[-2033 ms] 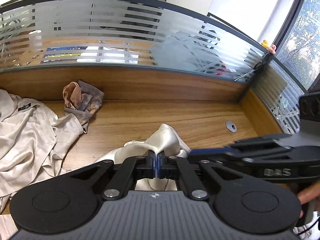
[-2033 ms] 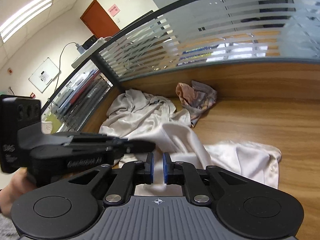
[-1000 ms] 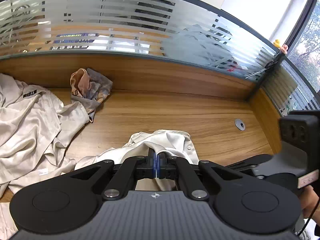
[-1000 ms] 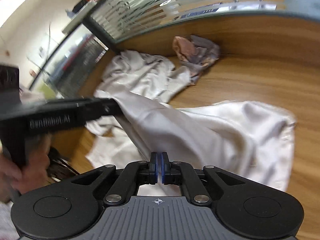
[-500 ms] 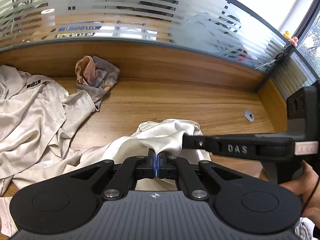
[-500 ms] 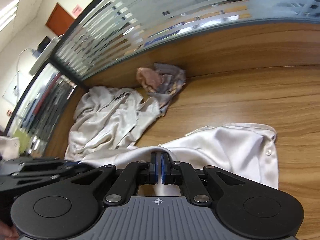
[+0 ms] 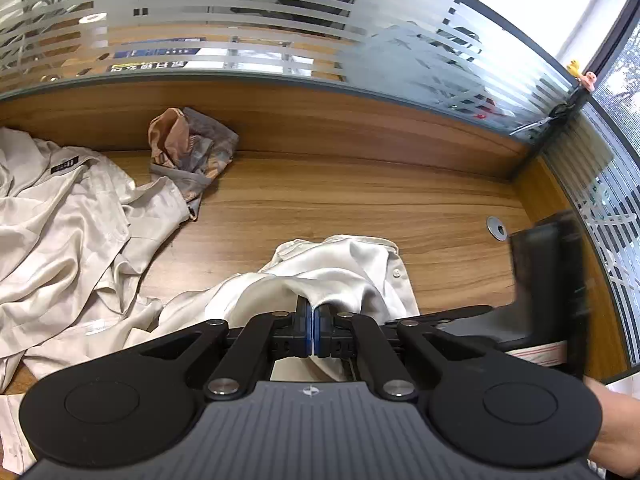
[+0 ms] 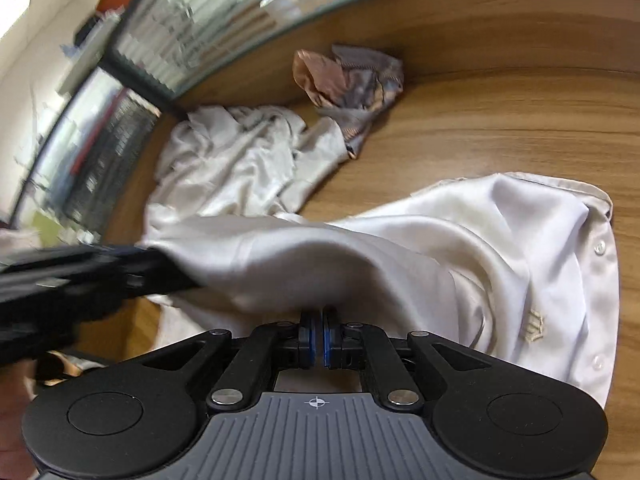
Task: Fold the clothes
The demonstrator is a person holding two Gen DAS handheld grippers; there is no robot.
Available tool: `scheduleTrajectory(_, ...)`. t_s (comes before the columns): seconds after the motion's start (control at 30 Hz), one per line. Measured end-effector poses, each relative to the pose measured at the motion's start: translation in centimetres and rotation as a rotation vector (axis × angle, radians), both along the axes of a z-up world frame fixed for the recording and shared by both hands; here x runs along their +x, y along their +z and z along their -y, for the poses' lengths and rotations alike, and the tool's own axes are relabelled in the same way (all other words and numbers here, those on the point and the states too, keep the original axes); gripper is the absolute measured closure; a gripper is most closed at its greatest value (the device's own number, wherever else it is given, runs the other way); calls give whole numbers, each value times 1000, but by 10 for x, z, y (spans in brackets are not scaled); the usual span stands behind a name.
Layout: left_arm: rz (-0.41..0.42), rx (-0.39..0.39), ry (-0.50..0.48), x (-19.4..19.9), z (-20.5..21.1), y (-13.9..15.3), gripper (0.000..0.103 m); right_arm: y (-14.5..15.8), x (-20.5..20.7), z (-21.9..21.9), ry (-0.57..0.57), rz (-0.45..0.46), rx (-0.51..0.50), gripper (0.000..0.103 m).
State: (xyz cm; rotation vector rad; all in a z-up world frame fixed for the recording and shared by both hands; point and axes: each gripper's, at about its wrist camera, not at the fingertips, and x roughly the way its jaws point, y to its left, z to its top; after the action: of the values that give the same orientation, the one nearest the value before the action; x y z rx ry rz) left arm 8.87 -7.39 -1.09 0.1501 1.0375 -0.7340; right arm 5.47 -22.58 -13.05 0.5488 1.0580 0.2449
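Two grippers are engaged on one cream shirt (image 7: 344, 268), which is draped over the wooden desk (image 7: 360, 200) between them. A fold is judged under way. The cloth is pinched by the left gripper (image 7: 311, 330) with pads pressed together, and by the right gripper (image 8: 319, 338) with pads nearly closed. Next, the held edge should be laid flat.

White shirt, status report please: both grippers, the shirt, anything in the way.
Left gripper shut on white shirt. Right gripper pinching the same shirt, slight gap between pads. Shirt bunched on desk, unfolded. Beige garment and patterned cloth heaped alongside.
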Motion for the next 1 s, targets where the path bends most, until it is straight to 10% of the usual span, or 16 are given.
scheduleTrajectory(0.17, -19, 19, 16, 9, -4, -10, 102, -9, -4, -10, 13, 34, -203, 64)
scheduleTrajectory(0.5, -37, 108, 8, 23, 9, -49, 101, -19, -7, -13, 81, 29, -358, 46)
scheduleTrajectory(0.8, -46, 157, 23, 40, 13, -73, 71, -36, 4, -12, 126, -17, -359, 60)
scheduleTrajectory(0.87, -56, 143, 16, 40, 9, -72, 56, -38, 3, -9, 133, -29, -336, 94)
scheduleTrajectory(1.0, -67, 122, 5, 36, 1, -67, 50, -25, -4, 0, 131, -5, -265, 98)
